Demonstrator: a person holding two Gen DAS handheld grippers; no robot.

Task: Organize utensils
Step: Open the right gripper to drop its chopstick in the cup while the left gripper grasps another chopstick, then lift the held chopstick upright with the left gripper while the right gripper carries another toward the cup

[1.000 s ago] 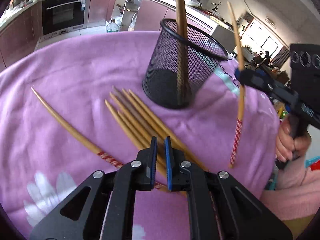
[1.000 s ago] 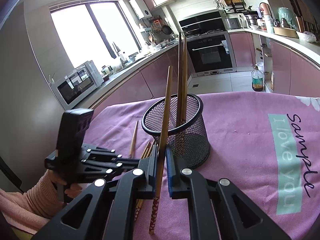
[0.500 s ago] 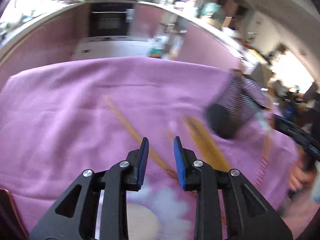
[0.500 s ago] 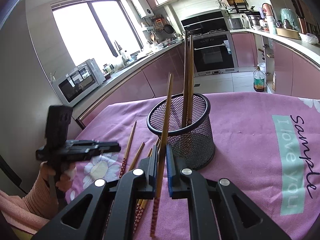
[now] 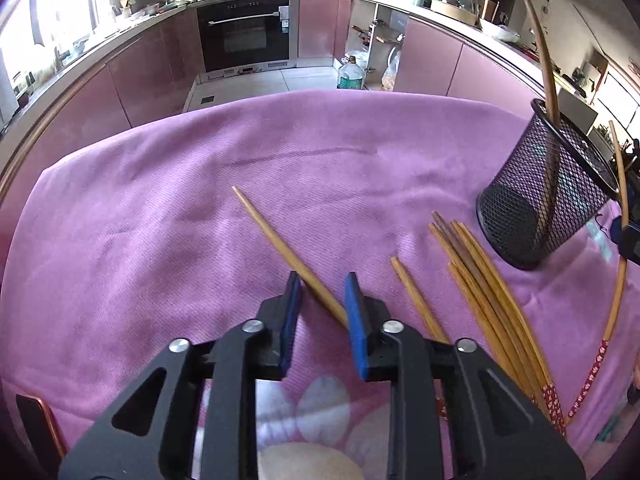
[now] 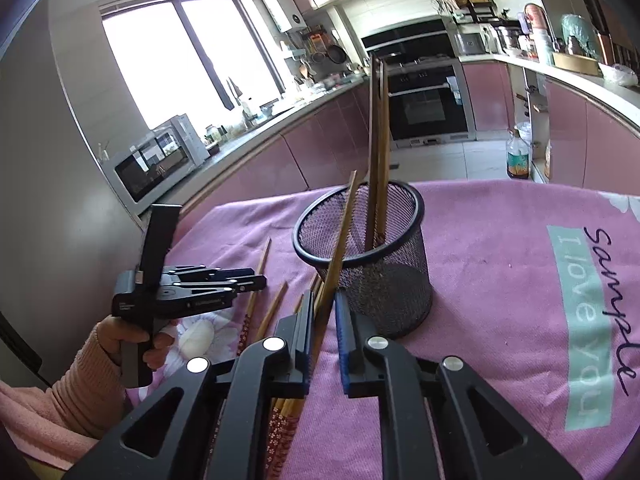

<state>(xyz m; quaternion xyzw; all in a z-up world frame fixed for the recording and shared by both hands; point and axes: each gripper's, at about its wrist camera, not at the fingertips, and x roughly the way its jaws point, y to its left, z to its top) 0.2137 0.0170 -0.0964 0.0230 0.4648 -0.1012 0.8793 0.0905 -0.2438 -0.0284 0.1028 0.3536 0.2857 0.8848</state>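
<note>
A black mesh cup [image 6: 372, 264] stands on the purple cloth with two dark chopsticks [image 6: 378, 140] upright in it. My right gripper [image 6: 323, 300] is shut on a light chopstick [image 6: 342, 232] that tilts toward the cup's near rim. Its jaws are starting to open, but the stick is still between the pads. My left gripper [image 5: 322, 280] points down at a lone chopstick [image 5: 276, 236] lying flat on the cloth. Its jaws straddle the stick and are closing, and the pads do not press on it. Several more chopsticks [image 5: 480, 280] lie bunched left of the cup [image 5: 548, 196].
The purple cloth [image 5: 200, 200] covers the table and carries a teal printed strip [image 6: 580, 320] on the right. A hand in a pink sleeve [image 6: 80, 380] holds the left gripper [image 6: 262, 281]. Pink cabinets, an oven and a floor bottle [image 5: 352, 76] lie beyond the far edge.
The left gripper swung left from the cup and the bunch to the lone chopstick, and its jaws parted around it. The chopstick in the right gripper has tipped and sunk slightly.
</note>
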